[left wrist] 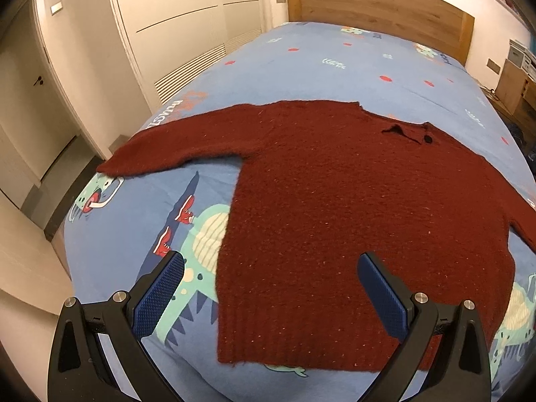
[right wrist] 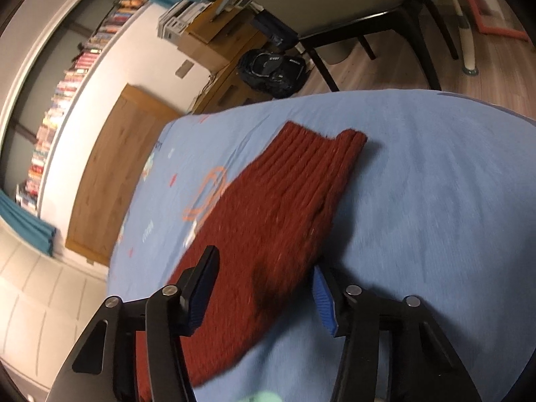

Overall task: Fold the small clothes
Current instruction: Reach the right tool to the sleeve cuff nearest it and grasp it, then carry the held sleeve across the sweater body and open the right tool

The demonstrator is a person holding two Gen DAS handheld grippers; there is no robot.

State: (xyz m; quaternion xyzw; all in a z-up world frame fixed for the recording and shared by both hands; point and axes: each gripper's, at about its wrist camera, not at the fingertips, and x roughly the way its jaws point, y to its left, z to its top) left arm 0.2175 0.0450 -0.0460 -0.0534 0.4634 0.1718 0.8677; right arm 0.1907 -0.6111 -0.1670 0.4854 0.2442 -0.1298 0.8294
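A dark red knitted sweater (left wrist: 335, 217) lies flat on the blue patterned bed sheet (left wrist: 301, 67), front up, with one sleeve (left wrist: 174, 147) stretched out to the left. My left gripper (left wrist: 271, 264) hovers open over the sweater's lower left corner, near the ribbed hem, with nothing between its pads. In the right wrist view the other sleeve (right wrist: 284, 201) lies on the sheet (right wrist: 435, 201), its ribbed cuff (right wrist: 321, 147) pointing away. My right gripper (right wrist: 264, 268) straddles this sleeve. The left finger sits over the knit, the right one at its edge, and the cloth still lies flat between them.
A white wardrobe (left wrist: 167, 16) and a door (left wrist: 26, 83) stand left of the bed, with a wooden headboard (left wrist: 368, 3) at the far end. Beyond the bed's other side are a dark chair (right wrist: 351, 0), a black bag (right wrist: 274, 70), a wooden cabinet (right wrist: 214, 33) and a bookshelf (right wrist: 67, 83).
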